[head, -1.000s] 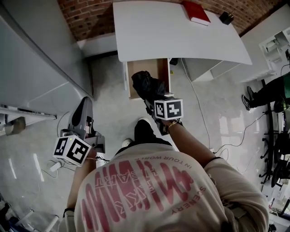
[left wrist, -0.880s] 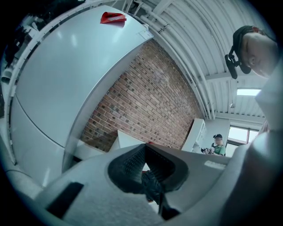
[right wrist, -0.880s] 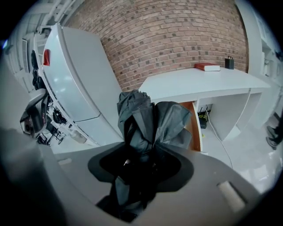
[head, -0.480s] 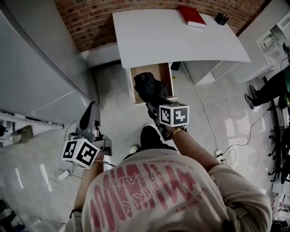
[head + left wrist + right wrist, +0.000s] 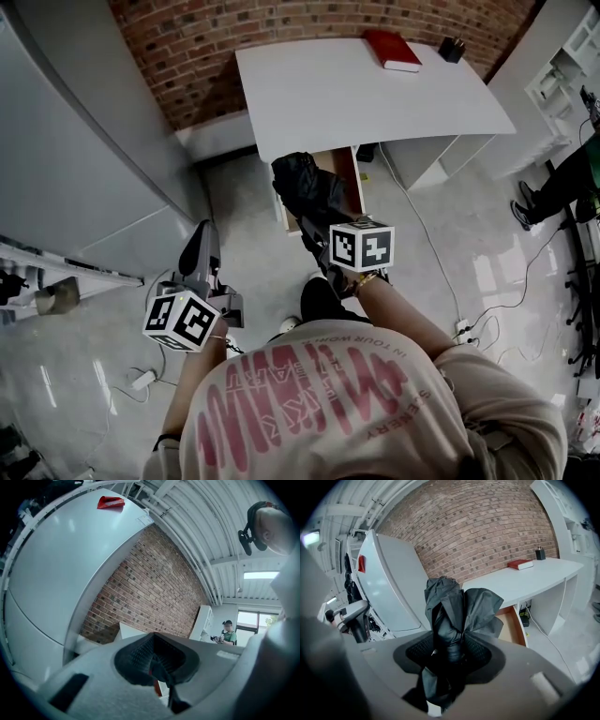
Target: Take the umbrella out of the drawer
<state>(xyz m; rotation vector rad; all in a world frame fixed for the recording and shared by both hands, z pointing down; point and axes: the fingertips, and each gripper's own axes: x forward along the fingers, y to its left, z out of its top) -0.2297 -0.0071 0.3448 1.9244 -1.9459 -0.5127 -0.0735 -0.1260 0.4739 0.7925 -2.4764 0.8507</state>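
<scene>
One red book [image 5: 392, 50] on desk [image 5: 356, 94]; open drawer [image 5: 349, 183] behind held umbrella [image 5: 309, 187].

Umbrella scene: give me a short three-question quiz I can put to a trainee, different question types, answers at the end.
1. True or false: the umbrella lies untouched inside the open drawer.
2. What lies on the white desk? A) a red book B) a laptop C) a mug
3. Fill in: the umbrella is clamped in the ____ gripper.
Key: 1 false; 2 A; 3 right: the right gripper is closed on its black fabric.
</scene>
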